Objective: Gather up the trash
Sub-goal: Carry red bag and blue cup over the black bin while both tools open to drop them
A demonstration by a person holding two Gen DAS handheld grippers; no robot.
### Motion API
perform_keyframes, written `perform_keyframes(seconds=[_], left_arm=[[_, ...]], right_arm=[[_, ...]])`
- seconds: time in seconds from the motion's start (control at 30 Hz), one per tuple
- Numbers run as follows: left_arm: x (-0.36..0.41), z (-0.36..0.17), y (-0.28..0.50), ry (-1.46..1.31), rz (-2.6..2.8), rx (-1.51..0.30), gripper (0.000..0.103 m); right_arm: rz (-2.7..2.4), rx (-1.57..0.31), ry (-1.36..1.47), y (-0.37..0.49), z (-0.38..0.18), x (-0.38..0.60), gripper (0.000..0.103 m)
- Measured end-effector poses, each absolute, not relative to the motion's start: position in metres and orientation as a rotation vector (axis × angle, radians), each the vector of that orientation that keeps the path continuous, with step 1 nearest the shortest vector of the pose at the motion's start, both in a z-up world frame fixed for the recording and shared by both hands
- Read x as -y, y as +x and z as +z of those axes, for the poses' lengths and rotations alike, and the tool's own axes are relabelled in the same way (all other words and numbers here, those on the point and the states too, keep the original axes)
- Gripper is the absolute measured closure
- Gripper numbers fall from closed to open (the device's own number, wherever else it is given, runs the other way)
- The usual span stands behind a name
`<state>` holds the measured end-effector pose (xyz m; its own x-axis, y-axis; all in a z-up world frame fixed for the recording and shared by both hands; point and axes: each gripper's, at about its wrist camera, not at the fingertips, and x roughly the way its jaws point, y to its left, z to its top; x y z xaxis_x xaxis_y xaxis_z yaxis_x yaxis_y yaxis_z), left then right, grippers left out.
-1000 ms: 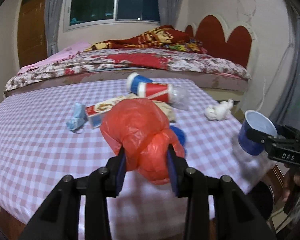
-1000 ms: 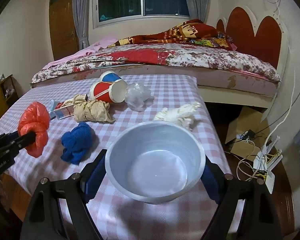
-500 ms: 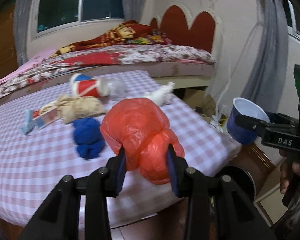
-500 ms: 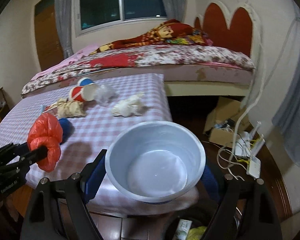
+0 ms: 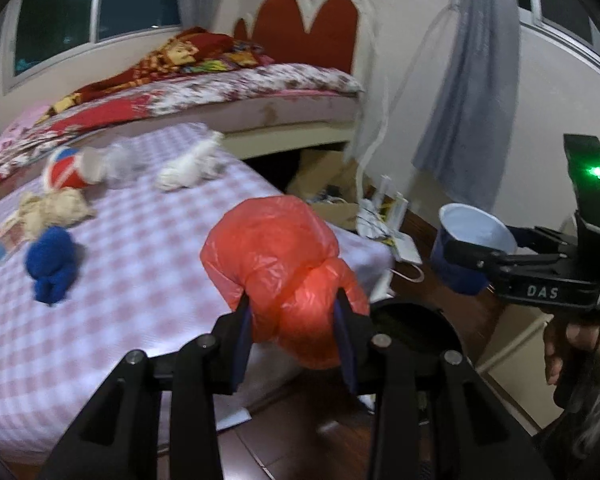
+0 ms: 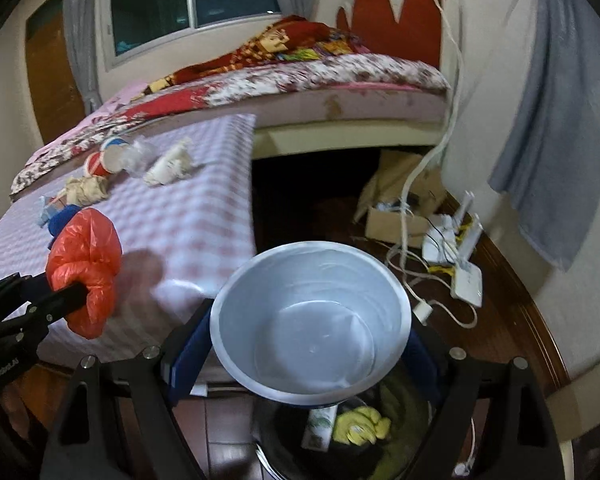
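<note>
Counting the litter on the checked tablecloth point(image 5: 148, 240): one red paper cup point(image 5: 66, 168), one white tissue wad point(image 5: 188, 166), one tan crumpled wrapper point(image 5: 56, 210), one blue cloth ball point(image 5: 52, 266). A crumpled orange plastic bag point(image 5: 284, 276) sits pinched between the narrow jaws of the left gripper point(image 5: 294, 334), past the table's corner. Clamped across its sides, a blue paper cup point(image 6: 310, 320) fills the wide-set right gripper point(image 6: 300, 340), mouth towards the camera. Only the right wrist view shows inside the dark bin point(image 6: 364, 432) directly below the cup, with yellow scraps point(image 6: 358, 424) in it; the left view shows a hand point(image 5: 580, 356) gripping the right tool.
</note>
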<state>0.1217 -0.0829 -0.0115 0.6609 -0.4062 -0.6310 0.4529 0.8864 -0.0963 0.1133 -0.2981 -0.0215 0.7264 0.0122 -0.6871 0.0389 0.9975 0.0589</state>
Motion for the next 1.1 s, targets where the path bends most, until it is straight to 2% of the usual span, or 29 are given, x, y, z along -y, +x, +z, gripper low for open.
perform_keyframes(seconds=[0.27, 0.6, 0.9, 0.93, 0.97, 1.0, 1.03, 1.1], left_arm=[[0.137, -0.037, 0.102, 0.097, -0.621, -0.771, 0.065], [0.172, -0.092, 0.109, 0.117, -0.720, -0.909, 0.065], [0.187, -0.106, 0.124, 0.102, -0.787, -0.960, 0.061], [0.189, -0.108, 0.126, 0.075, -0.819, -0.966, 0.059], [0.188, -0.110, 0.126, 0.058, -0.842, -0.971, 0.042], [0.190, -0.113, 0.129, 0.060, -0.818, -0.986, 0.016], [0.188, -0.115, 0.129, 0.064, -0.787, -0.985, 0.009], [0.183, -0.116, 0.130, 0.057, -0.768, -0.974, 0.005]], right_arm=[[-0.068, -0.849, 0.144, 0.084, -0.057, 0.347, 0.017], [-0.017, -0.957, 0.041, 0.072, -0.103, 0.354, 0.017], [0.037, -1.006, 0.008, 0.081, -0.124, 0.358, 0.016], [0.048, -1.011, -0.001, 0.081, -0.128, 0.358, 0.015], [0.047, -1.014, -0.011, 0.082, -0.131, 0.357, 0.015], [0.038, -1.028, -0.032, 0.083, -0.137, 0.358, 0.012], [0.019, -1.048, -0.061, 0.082, -0.142, 0.358, 0.009], [-0.017, -1.073, -0.107, 0.080, -0.148, 0.361, 0.008]])
